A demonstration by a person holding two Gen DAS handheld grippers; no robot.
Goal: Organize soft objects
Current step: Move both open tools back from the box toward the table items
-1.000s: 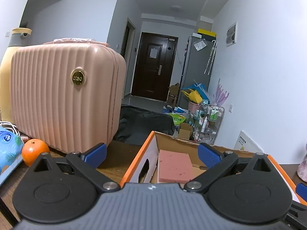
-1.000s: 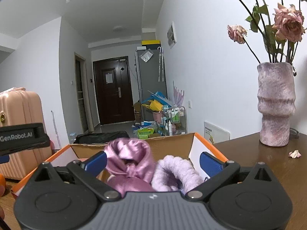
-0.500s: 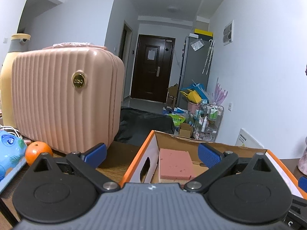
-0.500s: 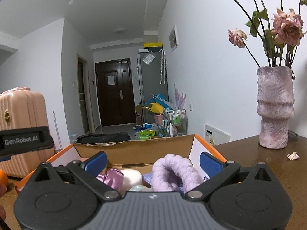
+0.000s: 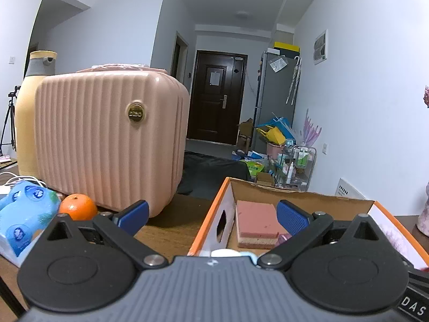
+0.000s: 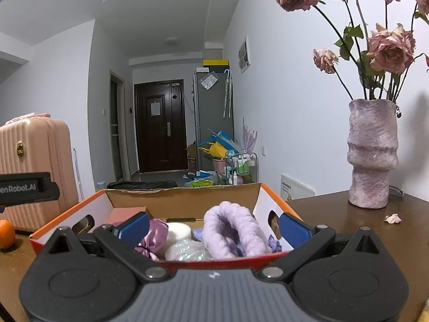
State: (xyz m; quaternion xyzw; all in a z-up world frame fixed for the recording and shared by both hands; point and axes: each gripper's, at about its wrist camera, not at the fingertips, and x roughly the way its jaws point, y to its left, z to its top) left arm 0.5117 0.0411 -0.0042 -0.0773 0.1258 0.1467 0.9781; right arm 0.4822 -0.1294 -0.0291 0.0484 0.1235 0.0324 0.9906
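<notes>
hovering over the box, both grippers empty

left gripper (image 5: 211,212) is spread wide, nothing between the pads; it sits over the box's left wall. right gripper (image 6: 213,225) is equally wide, empty, just short of the box's near wall, looking in.

cardboard box (image 6: 187,201) sits on the wooden table (image 6: 348,230), orange rim, hand-hole cutouts in the side walls. soft items are already inside:
- pink sponge (image 5: 256,220) at the far left corner, lying flat, tan underside showing.
- purple fuzzy headband (image 6: 230,230) right of centre, looped, leaning towards the near wall.
- pink satin scrunchie (image 6: 152,237) at the near left, partly behind the right gripper's left finger.
- white round sponge (image 6: 178,229) between scrunchie and headband, with a clear crinkly bag (image 6: 187,251) in front of it.

handling, by estimate: all light and compressible. the sponge is the stiffest, so pinch across its short edges. the headband will flop, so take it at mid-loop. satin looks slippery and wants a deep bite at the knot. the bag will probably crinkle and slide.

task looks near done; no loose soft item shows on the table in either view.

off-task: pink suitcase (image 5: 107,139), orange (image 5: 77,210) and blue tissue pack (image 5: 24,214) at the table's left; vase (image 6: 371,153) of dried roses near the right edge is tippy.
</notes>
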